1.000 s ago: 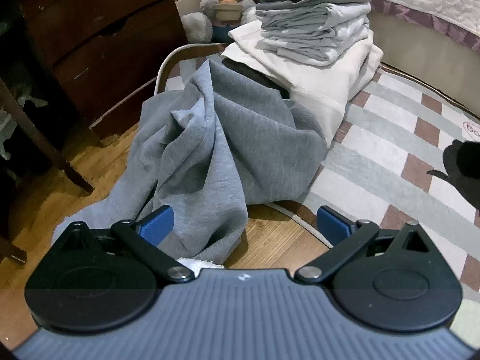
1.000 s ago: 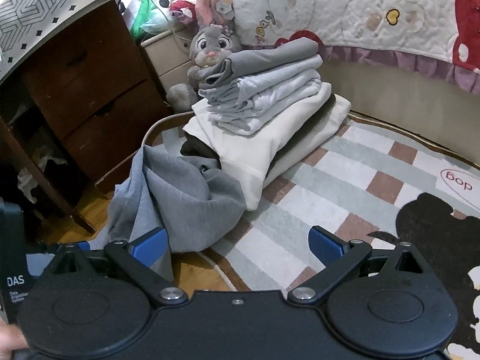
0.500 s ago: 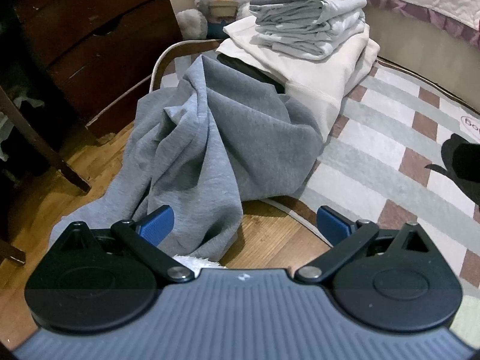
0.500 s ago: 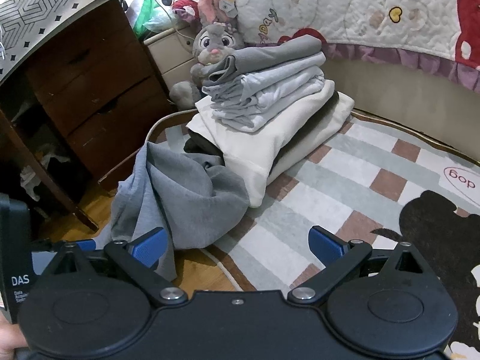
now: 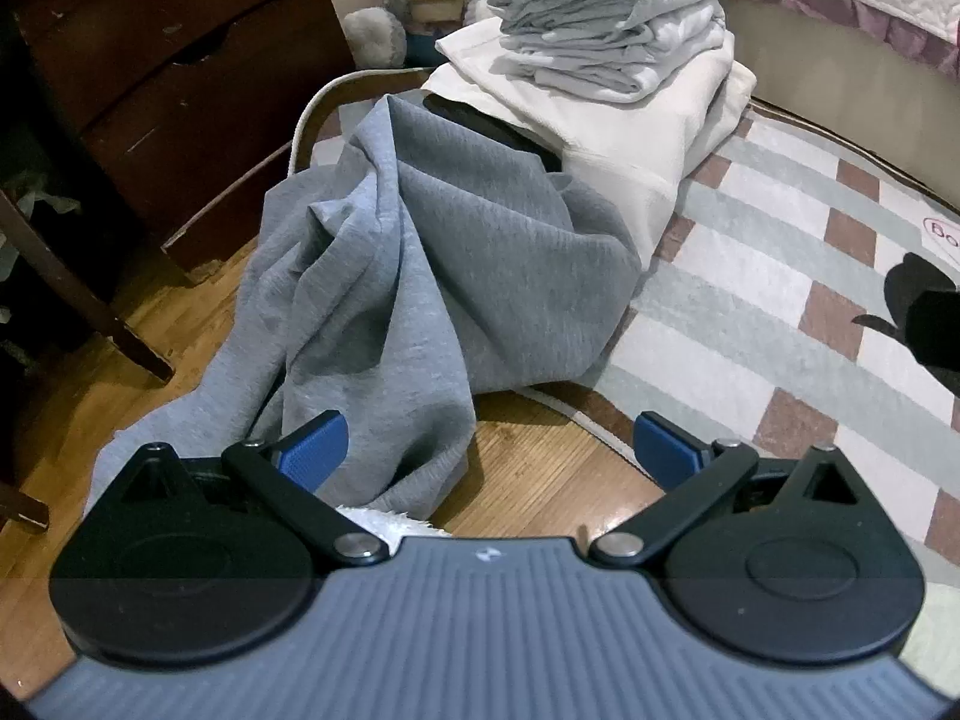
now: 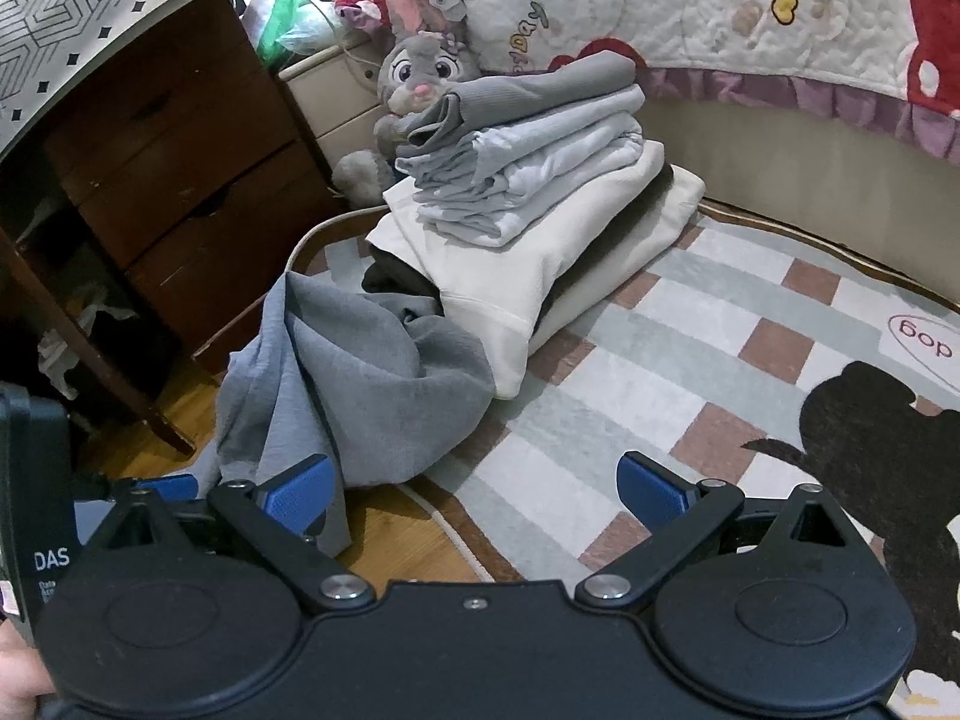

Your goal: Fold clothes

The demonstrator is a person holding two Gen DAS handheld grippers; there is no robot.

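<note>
Grey garment (image 5: pixel 432 276) lies crumpled vs. folded stack (image 6: pixel 540 180) just behind it, prob. next to fold; left gripper (image 5: pixel 489 444) & right gripper (image 6: pixel 474 489) both spread wide, holding nothing.

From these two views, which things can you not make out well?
- Dark garment: in both views only an edge shows, under the cream fold and behind the grey garment.
- White fluffy scrap, left view: mostly hidden by the left gripper body.
- Grey garment's type: crumpled, cannot tell in either view.
- Rug print, right view: cut off by the edge and the right gripper.
- Plush rabbit: its body is hidden behind the folded stack.
</note>
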